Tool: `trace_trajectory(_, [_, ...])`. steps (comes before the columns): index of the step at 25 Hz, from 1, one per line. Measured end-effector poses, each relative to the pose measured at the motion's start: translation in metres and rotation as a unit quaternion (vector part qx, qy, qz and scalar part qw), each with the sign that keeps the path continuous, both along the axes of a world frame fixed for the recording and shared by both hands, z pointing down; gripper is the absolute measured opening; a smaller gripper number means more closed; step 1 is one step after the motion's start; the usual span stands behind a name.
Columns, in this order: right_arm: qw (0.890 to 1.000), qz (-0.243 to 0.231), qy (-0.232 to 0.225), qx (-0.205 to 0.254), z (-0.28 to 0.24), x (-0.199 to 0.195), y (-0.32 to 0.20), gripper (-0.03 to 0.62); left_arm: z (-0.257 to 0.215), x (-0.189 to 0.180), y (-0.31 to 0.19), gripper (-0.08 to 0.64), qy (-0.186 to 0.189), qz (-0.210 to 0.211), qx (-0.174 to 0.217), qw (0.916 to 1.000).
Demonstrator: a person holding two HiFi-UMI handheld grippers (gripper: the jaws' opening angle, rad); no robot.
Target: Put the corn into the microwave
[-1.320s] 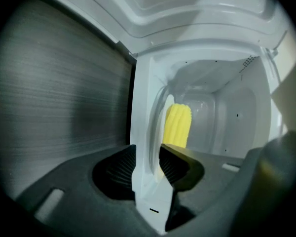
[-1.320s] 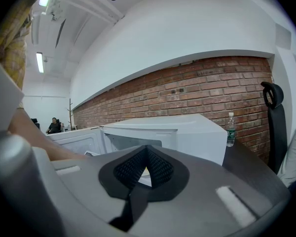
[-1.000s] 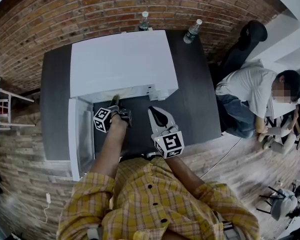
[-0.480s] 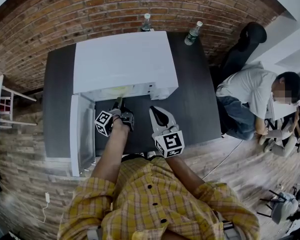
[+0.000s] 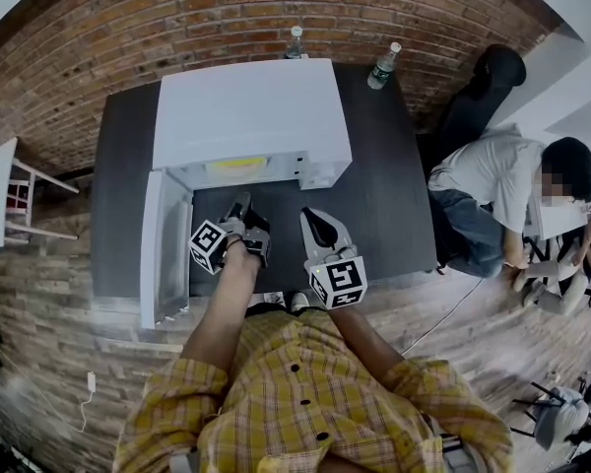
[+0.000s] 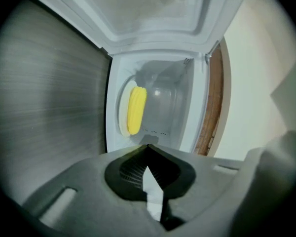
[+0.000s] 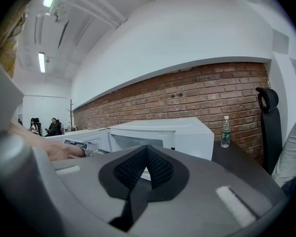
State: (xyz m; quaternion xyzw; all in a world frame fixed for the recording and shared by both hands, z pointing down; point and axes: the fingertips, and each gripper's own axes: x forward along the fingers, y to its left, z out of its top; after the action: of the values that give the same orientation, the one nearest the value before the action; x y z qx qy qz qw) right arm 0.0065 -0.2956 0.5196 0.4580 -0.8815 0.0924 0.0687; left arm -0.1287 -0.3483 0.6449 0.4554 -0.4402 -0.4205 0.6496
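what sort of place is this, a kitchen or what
Likely an office or lab space, not a home kitchen: a microwave on a dark table by a brick wall, an office chair, a seated person nearby.

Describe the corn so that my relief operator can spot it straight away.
Find the white microwave on the dark table, its door swung open. Inside the cavity lies the corn on the round turntable. It is the only yellow thing there, long and rounded.
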Motion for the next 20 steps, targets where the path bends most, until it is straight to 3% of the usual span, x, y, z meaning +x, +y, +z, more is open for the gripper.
trace_trajectory(6, [0.999, 0.014, -0.023, -0.02, -0.003, 0.004, 0.015, 0.003, -0.047, 0.011, 0.022, -0.002, -0.048, 0.041, 0.055, 0.9965])
trace_trajectory(11, [0.999, 0.015, -0.032, -0.022, -0.008, 0.007, 0.026, 0.003, -0.088, 0.028, 0.042, -0.002, -0.093, 0.087, 0.119, 0.9846])
trace_trajectory(14, [0.999, 0.016, -0.038, -0.022, -0.01, 0.008, 0.029, 0.003, -0.113, 0.038, 0.054, -0.002, -0.154, 0.123, 0.159, 0.9674])
trace_trajectory(17, [0.999, 0.016, -0.041, -0.023, -0.012, 0.009, 0.032, 0.003, -0.129, 0.043, 0.067, -0.002, -0.246, 0.152, 0.18, 0.9401])
trace_trajectory(20, [0.999, 0.016, -0.041, -0.022, -0.015, 0.01, 0.036, 0.003, -0.143, 0.045, 0.078, -0.003, -0.311, 0.165, 0.202, 0.9139])
